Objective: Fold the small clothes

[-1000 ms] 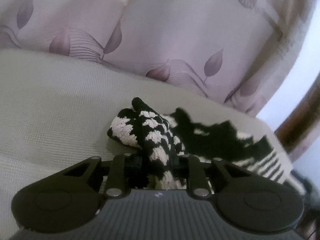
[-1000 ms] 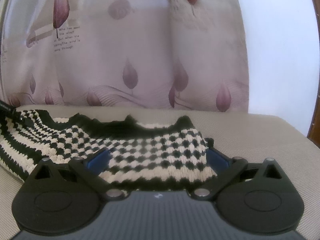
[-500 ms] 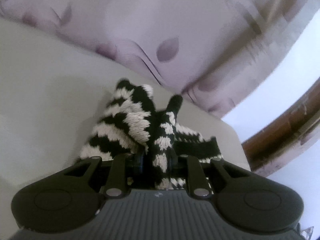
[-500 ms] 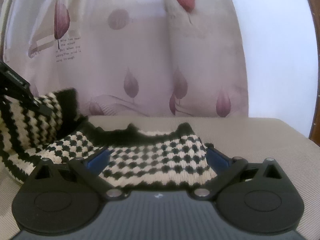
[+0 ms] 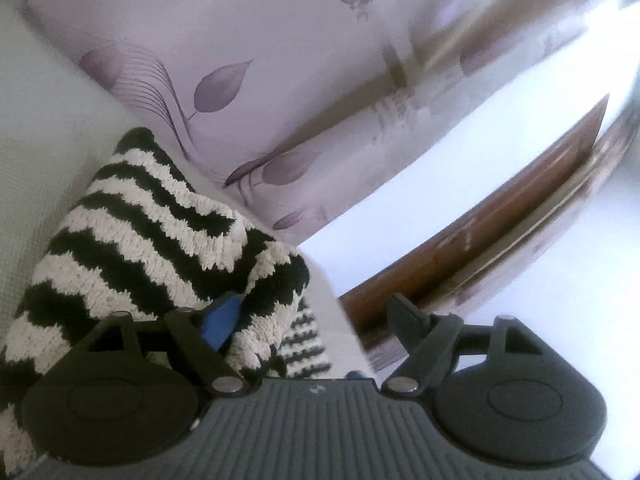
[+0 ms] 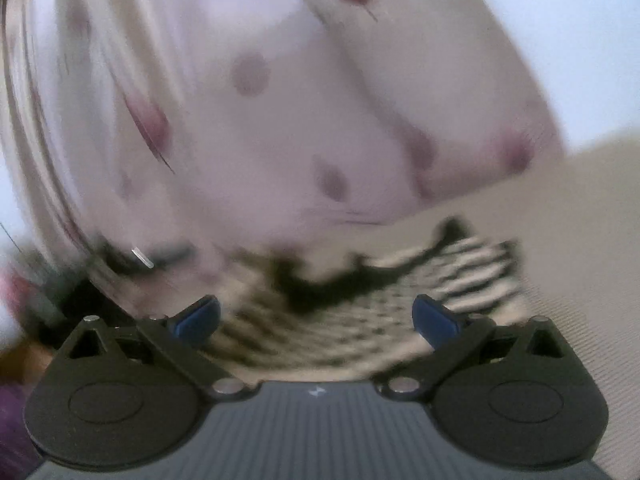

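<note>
Release step was judged to be in hand: a fold of the knitted garment point(image 5: 152, 240) had been laid over, and the left gripper point(image 5: 312, 320) had just been opening, its jaws seen wide. The cloth lay against the left blue pad point(image 5: 222, 322) only; the right finger was bare, so nothing was pinched. The black-and-white garment was seen bunched on the pale padded surface point(image 5: 44, 120), near the leaf-print curtain point(image 5: 280, 80). Its zigzag stripes ran across the left view, with the heap's long axis rising up and left towards a tip near the curtain.

In the blurred right view, the right gripper point(image 6: 316, 316) was seen with its jaws wide, and the garment point(image 6: 360, 312) lay flat beyond and between the pads, apparently ungripped. Its dark scalloped edge pointed away from the gripper, and its long axis ran side to side. The next move was judged to call for clearing the left pad from the knit without dragging the fold, then regrasping an edge for a further fold.
</note>
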Demonstrator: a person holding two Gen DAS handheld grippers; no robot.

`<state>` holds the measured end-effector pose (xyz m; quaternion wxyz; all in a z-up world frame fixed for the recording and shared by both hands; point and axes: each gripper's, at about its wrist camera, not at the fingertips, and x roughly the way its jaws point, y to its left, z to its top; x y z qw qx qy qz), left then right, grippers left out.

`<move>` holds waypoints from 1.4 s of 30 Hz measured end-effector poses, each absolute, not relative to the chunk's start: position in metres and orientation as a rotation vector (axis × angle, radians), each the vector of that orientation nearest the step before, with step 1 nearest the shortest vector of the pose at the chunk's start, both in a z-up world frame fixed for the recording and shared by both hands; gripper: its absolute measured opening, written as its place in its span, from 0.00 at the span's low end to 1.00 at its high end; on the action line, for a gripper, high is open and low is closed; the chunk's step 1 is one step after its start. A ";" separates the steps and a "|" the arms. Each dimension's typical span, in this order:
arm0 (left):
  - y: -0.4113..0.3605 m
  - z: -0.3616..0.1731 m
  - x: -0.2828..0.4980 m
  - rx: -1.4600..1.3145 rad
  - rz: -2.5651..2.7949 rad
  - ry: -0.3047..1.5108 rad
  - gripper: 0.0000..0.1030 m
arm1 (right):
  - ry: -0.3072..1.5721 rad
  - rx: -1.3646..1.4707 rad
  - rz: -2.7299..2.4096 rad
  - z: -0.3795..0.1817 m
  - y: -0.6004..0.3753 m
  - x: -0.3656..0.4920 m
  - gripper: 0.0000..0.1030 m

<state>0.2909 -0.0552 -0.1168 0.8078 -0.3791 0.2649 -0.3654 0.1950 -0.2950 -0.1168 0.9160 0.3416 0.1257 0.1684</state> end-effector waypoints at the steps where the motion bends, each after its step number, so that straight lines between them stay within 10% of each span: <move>1: -0.053 -0.119 0.291 -0.840 -0.786 0.556 0.76 | 0.280 0.782 0.383 -0.117 -0.294 0.201 1.00; 10: -0.029 -0.140 0.291 -1.085 -0.815 0.454 0.75 | 0.426 0.984 0.452 -0.126 -0.264 0.263 0.99; 18: -0.015 -0.151 0.284 -1.191 -0.833 0.396 0.75 | 0.466 0.950 0.407 -0.121 -0.242 0.297 0.73; 23: -0.008 -0.158 0.279 -1.237 -0.819 0.372 0.73 | 0.553 0.859 0.330 -0.118 -0.219 0.312 0.21; 28: 0.025 -0.146 0.261 -1.311 -0.765 0.381 0.99 | 0.507 0.842 0.311 -0.105 -0.223 0.309 0.17; 42: 0.019 -0.133 0.221 -0.804 -0.503 0.486 1.00 | 0.437 0.770 0.168 -0.068 -0.344 0.282 0.16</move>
